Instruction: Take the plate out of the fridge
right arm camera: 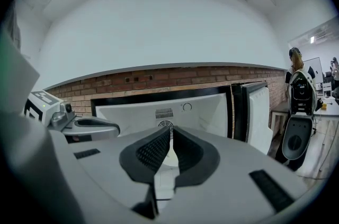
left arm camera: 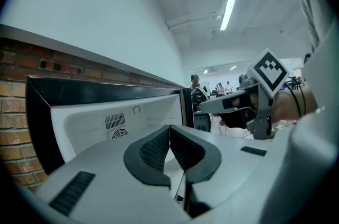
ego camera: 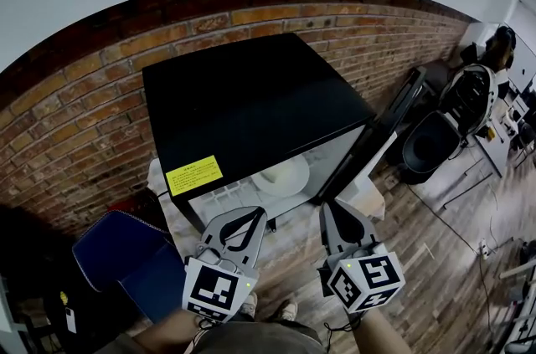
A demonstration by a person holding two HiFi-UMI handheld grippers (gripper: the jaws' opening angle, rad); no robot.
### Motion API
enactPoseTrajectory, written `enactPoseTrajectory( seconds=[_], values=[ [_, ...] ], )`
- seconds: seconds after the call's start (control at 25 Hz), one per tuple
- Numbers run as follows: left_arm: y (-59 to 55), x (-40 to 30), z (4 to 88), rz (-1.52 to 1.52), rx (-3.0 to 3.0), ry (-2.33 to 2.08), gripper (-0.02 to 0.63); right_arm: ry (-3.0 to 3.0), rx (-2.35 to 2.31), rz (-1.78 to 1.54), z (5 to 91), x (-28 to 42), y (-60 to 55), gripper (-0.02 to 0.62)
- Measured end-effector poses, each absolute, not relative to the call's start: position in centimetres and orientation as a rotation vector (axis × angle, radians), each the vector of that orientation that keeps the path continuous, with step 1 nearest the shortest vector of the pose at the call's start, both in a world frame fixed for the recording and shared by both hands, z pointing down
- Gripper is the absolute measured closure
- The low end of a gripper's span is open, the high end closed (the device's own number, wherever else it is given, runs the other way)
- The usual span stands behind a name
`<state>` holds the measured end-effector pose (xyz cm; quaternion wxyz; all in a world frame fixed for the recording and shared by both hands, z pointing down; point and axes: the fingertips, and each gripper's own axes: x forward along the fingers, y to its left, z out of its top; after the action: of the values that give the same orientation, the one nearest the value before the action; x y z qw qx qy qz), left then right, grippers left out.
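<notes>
Well inside the open fridge point(ego camera: 251, 93), the white plate point(ego camera: 282, 175) sits on a shelf. The left gripper point(ego camera: 254, 213) and right gripper point(ego camera: 328, 207) hang just outside the fridge's mouth, both with jaws pinched together on nothing. Pushed in like that they could shove or tip the plate — its rim is mostly hidden behind the jaws in both gripper views.

Glossy black fridge point(ego camera: 251, 97), white inside, yellow label point(ego camera: 193, 175). White plate point(ego camera: 283, 175). Red-brown brick wall point(ego camera: 75, 118). Grey left gripper point(ego camera: 255, 212) and right gripper point(ego camera: 328, 204), black pads, black-and-white square-marker cubes. Grey-brown plank floor point(ego camera: 435, 260).
</notes>
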<state>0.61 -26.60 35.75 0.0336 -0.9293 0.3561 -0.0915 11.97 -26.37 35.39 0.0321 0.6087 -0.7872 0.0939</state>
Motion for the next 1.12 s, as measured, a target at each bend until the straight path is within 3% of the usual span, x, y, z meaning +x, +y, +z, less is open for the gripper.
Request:
enactPoseTrajectory(
  seconds=[0.2,0.32,0.48,1.12],
  values=[
    [-27.2,1.1,35.5,-0.285,-2.836,1.128,0.588,-2.459,1.837,0.375,36.1,12.4,-28.1,0.555],
    [-27.6,1.6,35.5,-0.289,-2.824,1.138,0.588,-2.472,1.809,0.404,36.6,12.6,-29.1,0.454],
    [-28.2,1.9,35.9,-0.309,-2.818,1.160,0.588,-2.478,1.764,0.434,37.7,12.4,-30.3,0.415],
    [-30.5,2.5,38.6,-0.395,-2.828,1.219,0.588,-2.409,1.766,0.829,46.5,13.7,-36.4,0.392]
  ],
)
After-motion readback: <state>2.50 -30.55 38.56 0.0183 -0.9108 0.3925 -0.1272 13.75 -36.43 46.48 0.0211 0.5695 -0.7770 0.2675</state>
